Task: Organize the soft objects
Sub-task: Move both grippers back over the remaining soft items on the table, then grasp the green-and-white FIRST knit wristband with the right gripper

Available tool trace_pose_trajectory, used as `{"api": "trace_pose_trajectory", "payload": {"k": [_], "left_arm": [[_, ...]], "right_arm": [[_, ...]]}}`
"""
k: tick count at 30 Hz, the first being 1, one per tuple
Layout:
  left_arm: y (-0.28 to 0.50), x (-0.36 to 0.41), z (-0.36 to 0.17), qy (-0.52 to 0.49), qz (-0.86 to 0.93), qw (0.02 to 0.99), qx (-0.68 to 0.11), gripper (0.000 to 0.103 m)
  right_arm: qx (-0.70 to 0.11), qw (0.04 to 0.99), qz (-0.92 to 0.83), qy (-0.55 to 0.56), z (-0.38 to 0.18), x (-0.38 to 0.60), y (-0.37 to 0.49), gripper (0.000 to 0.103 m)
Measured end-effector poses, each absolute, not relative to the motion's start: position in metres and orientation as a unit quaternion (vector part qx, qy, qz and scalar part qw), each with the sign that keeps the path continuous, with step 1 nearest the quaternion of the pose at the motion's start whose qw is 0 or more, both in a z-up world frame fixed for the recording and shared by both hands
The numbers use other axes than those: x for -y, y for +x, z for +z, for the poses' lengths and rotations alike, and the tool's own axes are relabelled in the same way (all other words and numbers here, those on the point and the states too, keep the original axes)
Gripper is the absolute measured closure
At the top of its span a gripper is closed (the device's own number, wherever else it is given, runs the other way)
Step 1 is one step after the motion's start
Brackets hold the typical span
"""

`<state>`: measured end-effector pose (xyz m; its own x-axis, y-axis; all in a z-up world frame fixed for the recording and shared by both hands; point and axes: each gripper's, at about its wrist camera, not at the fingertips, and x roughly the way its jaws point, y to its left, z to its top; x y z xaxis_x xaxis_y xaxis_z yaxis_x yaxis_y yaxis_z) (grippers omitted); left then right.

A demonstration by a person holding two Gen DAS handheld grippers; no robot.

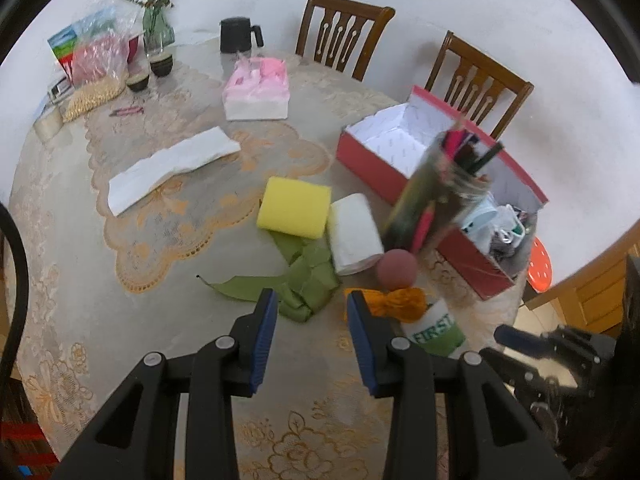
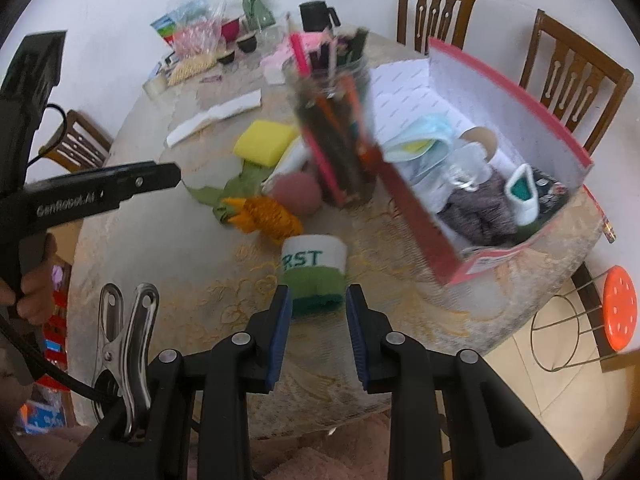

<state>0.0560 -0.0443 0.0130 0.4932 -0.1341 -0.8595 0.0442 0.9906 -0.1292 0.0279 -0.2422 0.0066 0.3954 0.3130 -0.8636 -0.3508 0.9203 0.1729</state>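
Soft things lie on the round table: a yellow sponge (image 1: 295,207), a white tissue roll (image 1: 353,234), a green cloth (image 1: 308,280), a maroon ball (image 1: 397,269), an orange knitted piece (image 1: 400,302) and a white-and-green rolled sock (image 2: 314,270) marked "FIRST". A red box (image 2: 416,216) holds masks and dark socks. My left gripper (image 1: 312,300) is open and empty above the green cloth. My right gripper (image 2: 318,300) is open, its jaws on either side of the near end of the rolled sock, not closed on it.
A glass jar of pencils (image 2: 340,120) stands beside the red box. A folded white cloth (image 1: 172,168), a pink tissue pack (image 1: 258,90), a black mug (image 1: 238,34), a vase (image 1: 156,28) and bags sit farther back. Chairs (image 1: 340,36) ring the table; an orange stool (image 2: 618,314) stands at right.
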Motion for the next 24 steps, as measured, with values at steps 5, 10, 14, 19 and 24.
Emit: {"api": "trace_pose_trajectory", "payload": {"k": [5,10,14,19,24], "left_arm": [[0.073,0.041,-0.012,-0.049,-0.055,0.851,-0.520,0.057],[0.088,0.041,-0.036,-0.072,-0.055,0.838,-0.537,0.056],[0.099,0.048,-0.049,-0.066,-0.061,0.835,-0.543,0.056],[0.109,0.052,-0.059,-0.061,-0.054,0.833,-0.548,0.056],[0.115,0.055,-0.068,-0.056,-0.050,0.831,-0.550,0.056]], "right_arm": [[-0.524,0.829,0.191,-0.027,-0.005,0.231,0.031,0.067],[-0.536,0.824,0.180,-0.029,-0.016,0.228,0.035,0.065],[-0.543,0.821,0.173,-0.024,-0.024,0.226,0.037,0.065],[-0.547,0.819,0.171,-0.027,-0.031,0.221,0.040,0.065],[-0.551,0.817,0.169,-0.023,-0.037,0.220,0.044,0.065]]}}
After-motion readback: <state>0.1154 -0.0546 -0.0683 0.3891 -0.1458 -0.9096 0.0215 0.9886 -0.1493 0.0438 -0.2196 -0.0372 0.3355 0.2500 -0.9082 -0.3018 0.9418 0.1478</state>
